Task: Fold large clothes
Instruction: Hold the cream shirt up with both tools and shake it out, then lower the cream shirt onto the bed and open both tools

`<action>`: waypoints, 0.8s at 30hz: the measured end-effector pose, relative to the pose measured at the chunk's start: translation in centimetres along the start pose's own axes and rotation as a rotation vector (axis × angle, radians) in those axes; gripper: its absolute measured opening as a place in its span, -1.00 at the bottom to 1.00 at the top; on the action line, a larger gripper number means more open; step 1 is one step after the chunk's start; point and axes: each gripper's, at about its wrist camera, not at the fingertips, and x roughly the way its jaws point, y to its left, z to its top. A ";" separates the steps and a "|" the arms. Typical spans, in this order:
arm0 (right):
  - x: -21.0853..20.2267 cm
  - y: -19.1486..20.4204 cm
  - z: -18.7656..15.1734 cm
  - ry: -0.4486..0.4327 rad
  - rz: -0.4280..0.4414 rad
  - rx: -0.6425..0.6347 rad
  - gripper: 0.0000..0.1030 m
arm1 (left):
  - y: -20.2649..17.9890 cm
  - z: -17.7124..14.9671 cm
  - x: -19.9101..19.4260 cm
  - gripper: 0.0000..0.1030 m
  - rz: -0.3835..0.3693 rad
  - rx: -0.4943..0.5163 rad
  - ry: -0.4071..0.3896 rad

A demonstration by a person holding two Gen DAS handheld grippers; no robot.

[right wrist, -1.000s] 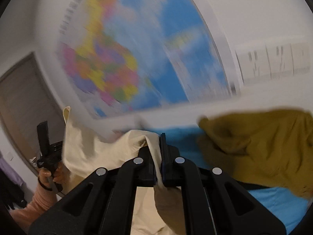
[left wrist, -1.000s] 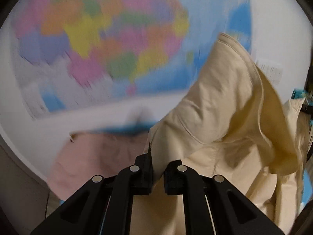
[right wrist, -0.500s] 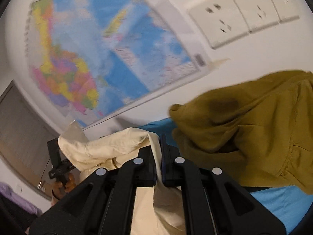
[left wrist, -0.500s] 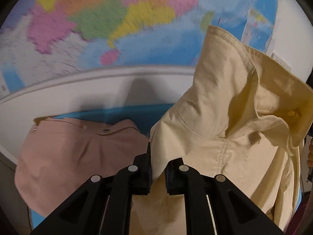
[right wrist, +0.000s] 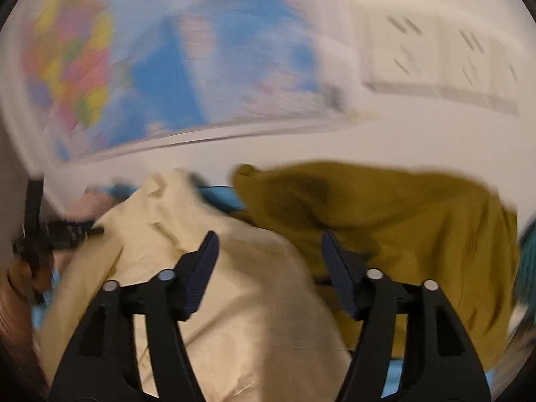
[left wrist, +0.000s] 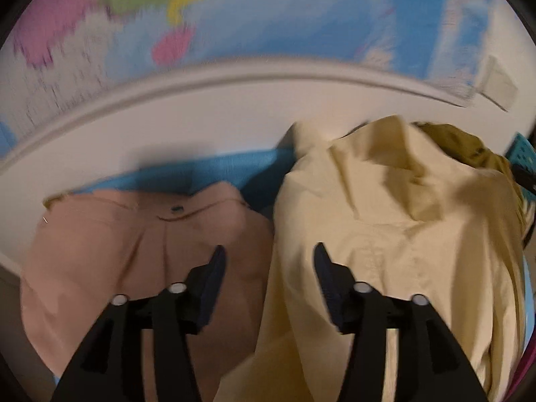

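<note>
With both sets of jaws just sprung apart and gripping nothing, your left gripper (left wrist: 268, 256) and right gripper (right wrist: 268, 243) hang released over the cream shirt (left wrist: 395, 234), which lies crumpled on the blue surface (left wrist: 214, 171). Just left of it rests a pink garment (left wrist: 117, 244); at its right, touching it, an olive garment (right wrist: 402, 221). Beyond them, a colourful map (left wrist: 268, 16) and wall sockets (right wrist: 435, 60) blur on the white wall.

shirt (left wrist: 402, 251) lies between two other garments.
</note>
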 end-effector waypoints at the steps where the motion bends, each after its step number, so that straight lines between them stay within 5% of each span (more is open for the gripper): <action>1: 0.5 1.5 0.2 0.004 -0.034 -0.090 0.47 | -0.6 -0.6 -1.3 0.40 -0.005 0.030 -0.018; 8: 7.6 4.5 -0.4 0.143 -0.126 -0.282 0.27 | -5.5 -5.5 -4.8 0.64 -0.067 0.212 0.009; 10: 8.7 4.1 -0.7 0.176 -0.142 -0.289 -0.31 | -6.7 -7.1 -3.4 0.62 -0.038 0.255 0.054; 11: 9.1 3.6 -0.7 0.187 -0.152 -0.278 -0.44 | -6.6 -7.2 -3.0 0.54 -0.030 0.261 0.073; 13: 8.4 2.2 -0.1 0.165 -0.092 -0.205 -0.95 | -5.6 -7.9 -1.4 -0.47 -0.015 0.242 0.129; 15: 6.8 0.5 1.1 0.117 -0.013 -0.097 -0.97 | -3.8 -6.8 -1.4 -0.92 -0.024 0.162 0.131; 21: 5.0 -2.6 3.2 0.018 0.013 0.045 -0.97 | 3.0 -2.4 -4.5 -0.93 0.018 -0.050 -0.016; 24: 7.1 -2.8 2.2 0.065 -0.038 0.034 -0.93 | 4.4 -2.2 -2.1 -0.79 0.059 -0.059 0.044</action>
